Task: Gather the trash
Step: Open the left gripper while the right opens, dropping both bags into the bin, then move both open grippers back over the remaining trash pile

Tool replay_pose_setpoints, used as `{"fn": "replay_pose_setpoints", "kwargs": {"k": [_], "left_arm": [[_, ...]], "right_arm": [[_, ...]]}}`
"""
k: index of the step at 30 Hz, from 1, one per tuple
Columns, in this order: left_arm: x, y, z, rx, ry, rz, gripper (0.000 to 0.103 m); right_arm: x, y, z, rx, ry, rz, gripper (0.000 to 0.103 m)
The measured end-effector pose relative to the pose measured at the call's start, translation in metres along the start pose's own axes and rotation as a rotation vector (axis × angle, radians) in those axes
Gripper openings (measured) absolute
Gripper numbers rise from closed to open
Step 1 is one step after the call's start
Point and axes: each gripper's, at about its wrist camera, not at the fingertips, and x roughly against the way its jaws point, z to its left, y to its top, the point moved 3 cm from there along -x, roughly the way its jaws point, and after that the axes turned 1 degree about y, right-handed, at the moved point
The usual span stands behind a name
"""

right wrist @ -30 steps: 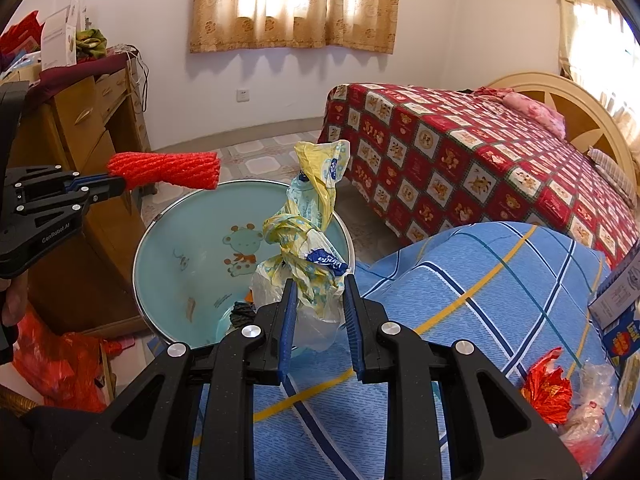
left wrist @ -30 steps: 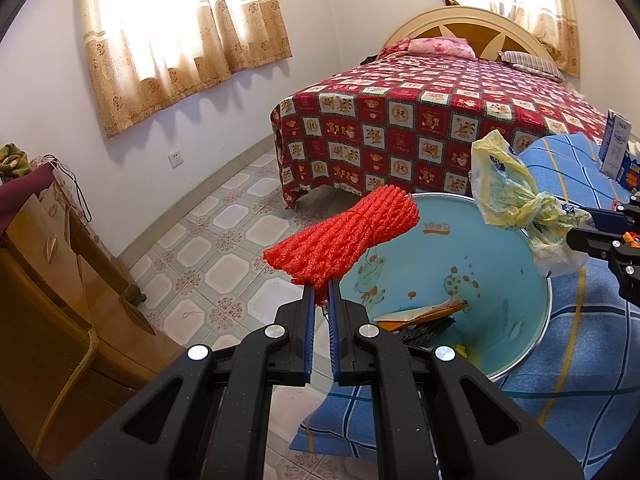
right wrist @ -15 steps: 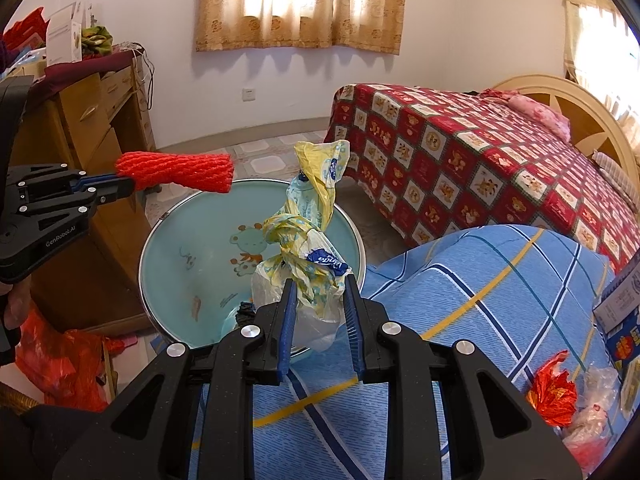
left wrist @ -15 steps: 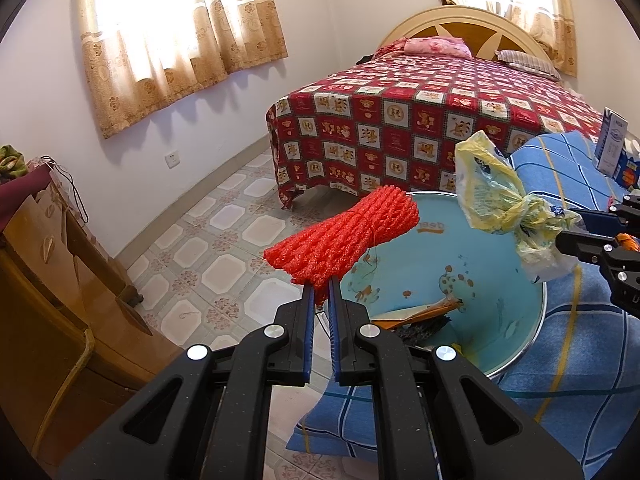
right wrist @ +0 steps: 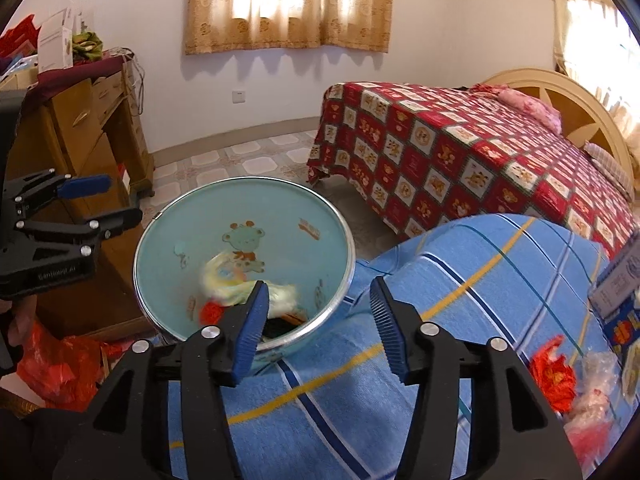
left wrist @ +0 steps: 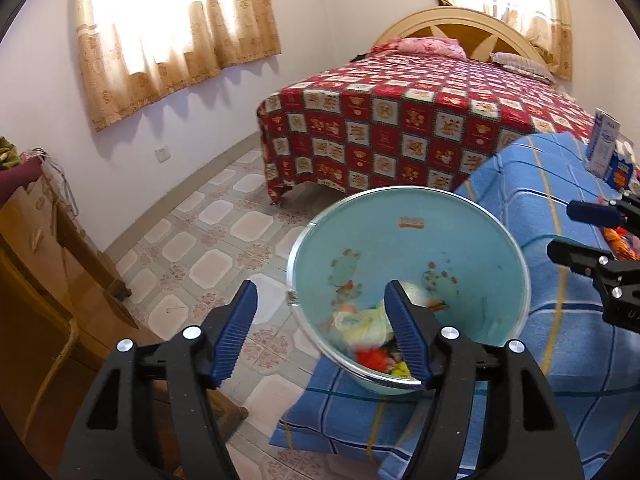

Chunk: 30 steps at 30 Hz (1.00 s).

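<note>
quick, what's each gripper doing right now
left gripper: jaws opening, nothing between them
right gripper: jaws opening, nothing between them

Sunlit curtained windows (left wrist: 176, 32) brighten white walls (right wrist: 132, 20), a tiled floor (left wrist: 208, 240), a bed (left wrist: 420, 120) under a red patchwork cover, and a wooden dresser (right wrist: 92, 136).

A lived-in bedroom of a home is showing here. A double bed (left wrist: 400, 128) with a curved wooden headboard (left wrist: 460, 28) is wearing a red patchwork cover and carrying pillows (left wrist: 432, 45). Short patterned curtains (right wrist: 288, 4) are hanging over sunlit windows, and patterned tiles (left wrist: 208, 240) are covering the floor. A wooden dresser (right wrist: 96, 136) is standing against the wall, piled with boxes and clothes, and a blue striped blanket (right wrist: 460, 280) is lying in front.
</note>
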Motion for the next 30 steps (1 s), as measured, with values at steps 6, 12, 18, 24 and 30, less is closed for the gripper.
{"fn": "replay_pose_setpoints", "kwargs": {"k": [6,12,18,24,30], "left_arm": [[0.004,-0.011,-0.035,-0.058,-0.041,-0.016,0.085],[0.011,-0.021,-0.083,-0.114,-0.17,0.003,0.089],[0.022,-0.022,-0.14,-0.194,-0.238,-0.016,0.09],[0.037,-0.02,-0.195,-0.247,-0.305,-0.029,0.091],[0.054,-0.035,-0.228,-0.288,-0.356,-0.014,0.097]], "right_arm": [[0.055,-0.023,-0.017,-0.046,-0.068,-0.034,0.065],[0.122,-0.077,-0.066,-0.174,-0.202,-0.046,0.071],[0.176,-0.141,-0.125,-0.361,-0.376,-0.047,0.071],[0.197,-0.192,-0.173,-0.512,-0.48,-0.033,0.071],[0.199,-0.225,-0.189,-0.552,-0.483,-0.019,0.072]]}}
